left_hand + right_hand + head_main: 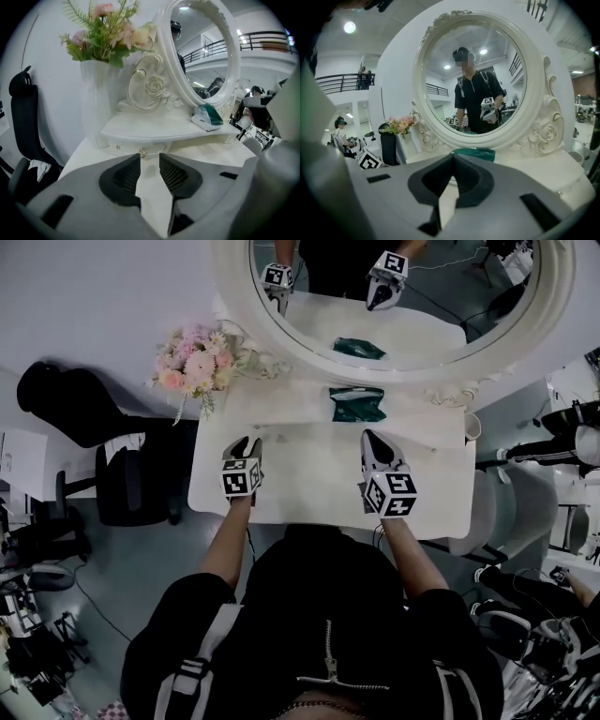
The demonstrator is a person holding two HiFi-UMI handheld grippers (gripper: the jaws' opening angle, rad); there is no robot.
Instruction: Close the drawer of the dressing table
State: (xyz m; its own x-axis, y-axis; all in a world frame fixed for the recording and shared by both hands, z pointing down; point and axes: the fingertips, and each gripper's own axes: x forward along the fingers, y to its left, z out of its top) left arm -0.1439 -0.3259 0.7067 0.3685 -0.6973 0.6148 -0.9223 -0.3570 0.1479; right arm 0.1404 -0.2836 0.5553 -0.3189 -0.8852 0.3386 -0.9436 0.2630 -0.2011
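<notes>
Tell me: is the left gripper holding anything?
No: the left gripper has its jaws apart, with only bare tabletop between them.

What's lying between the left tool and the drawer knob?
Nothing but bare tabletop between left tool and drawer knob, shown in the left gripper view.

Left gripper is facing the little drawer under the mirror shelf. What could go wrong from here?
1. The left gripper has its jaws apart and empty, aimed at the small knob on the drawer front. A push there could slip off the knob or land off-centre.
2. The vase of flowers stands just left of the drawer. A sideways swing of that gripper might tip it.
</notes>
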